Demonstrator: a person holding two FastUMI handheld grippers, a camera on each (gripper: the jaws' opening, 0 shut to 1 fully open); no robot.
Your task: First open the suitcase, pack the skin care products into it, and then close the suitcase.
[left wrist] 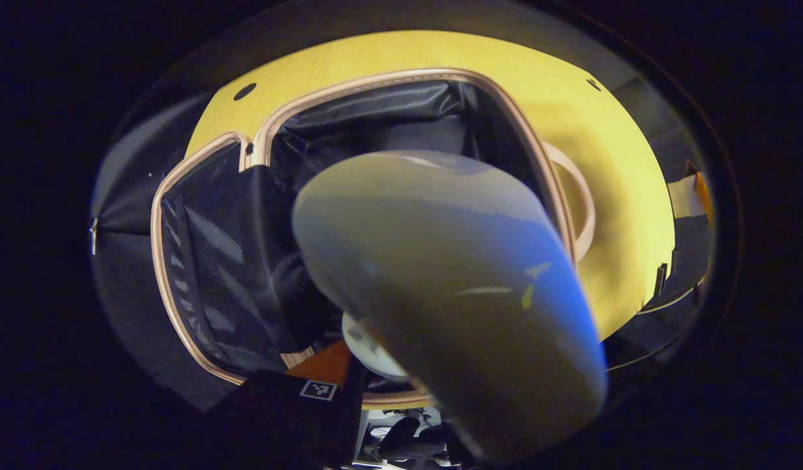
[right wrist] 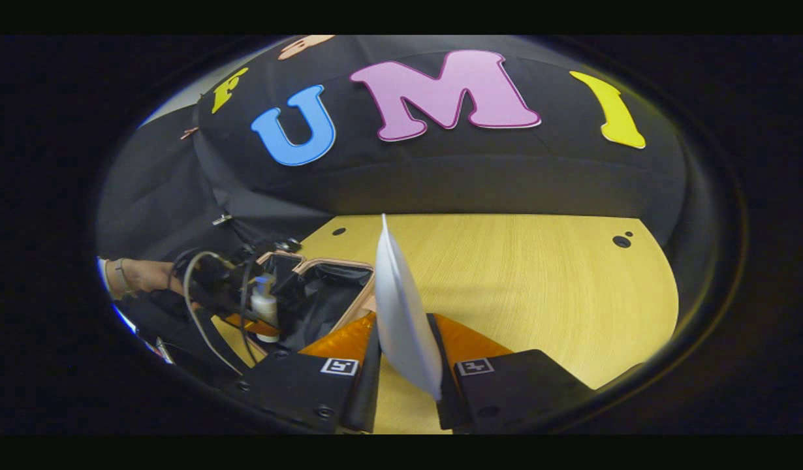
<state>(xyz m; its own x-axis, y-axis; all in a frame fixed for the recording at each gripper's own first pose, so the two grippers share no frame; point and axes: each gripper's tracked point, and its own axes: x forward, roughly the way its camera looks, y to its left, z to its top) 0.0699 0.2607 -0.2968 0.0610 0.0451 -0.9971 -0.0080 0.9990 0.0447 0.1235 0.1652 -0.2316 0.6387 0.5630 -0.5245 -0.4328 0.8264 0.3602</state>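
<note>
The suitcase lies open on the yellow table, its dark lining showing. In the left gripper view, a big pale bottle hangs over the open case and hides much of it; I cannot tell how the left gripper grips it. In the right gripper view, the right gripper squeezes a flat white tube held upright over the table, beside the suitcase. Farther off, a hand holds the left gripper with a small pump bottle.

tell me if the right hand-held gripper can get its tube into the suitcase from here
Probably yes. The right hand-held gripper pinches the white tube, and the suitcase lies open beside it, though the left hand-held gripper with a bottle crowds the opening.
</note>
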